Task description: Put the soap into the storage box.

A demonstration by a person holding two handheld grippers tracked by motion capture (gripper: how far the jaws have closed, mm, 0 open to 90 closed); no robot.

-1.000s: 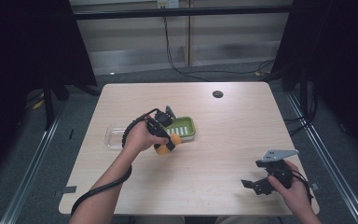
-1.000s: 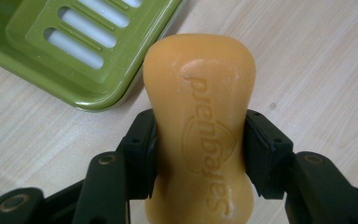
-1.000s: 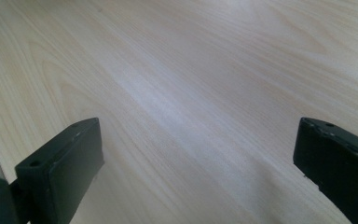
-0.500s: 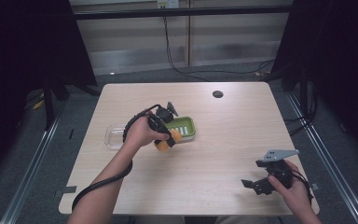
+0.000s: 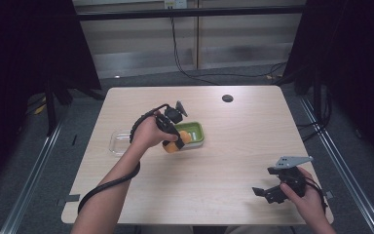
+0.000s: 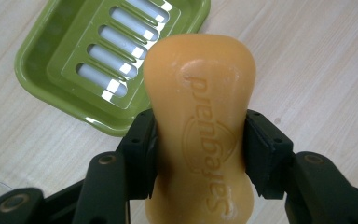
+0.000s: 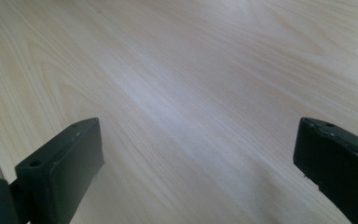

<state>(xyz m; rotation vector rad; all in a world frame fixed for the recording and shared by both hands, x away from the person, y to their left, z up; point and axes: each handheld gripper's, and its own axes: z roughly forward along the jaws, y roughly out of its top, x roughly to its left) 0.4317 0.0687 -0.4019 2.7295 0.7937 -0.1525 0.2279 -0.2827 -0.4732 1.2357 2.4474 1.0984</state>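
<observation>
Orange and waisted, a bar of soap (image 6: 200, 135) stamped "Safeguard" is pinched at its narrow middle between the jaws of the left hand-held gripper (image 6: 198, 144), which hold it above the pale wood bench (image 5: 224, 161) just at the near edge of a green slotted soap dish (image 6: 98, 60). In the high view the soap hangs at the dish's near left corner, with a clear plastic tray (image 5: 119, 141) on the bench just left of the dish. Well to the right of the dish, near the bench's front edge, the right hand-held gripper (image 5: 272, 187) has its jaws spread wide over bare wood with nothing between them.
</observation>
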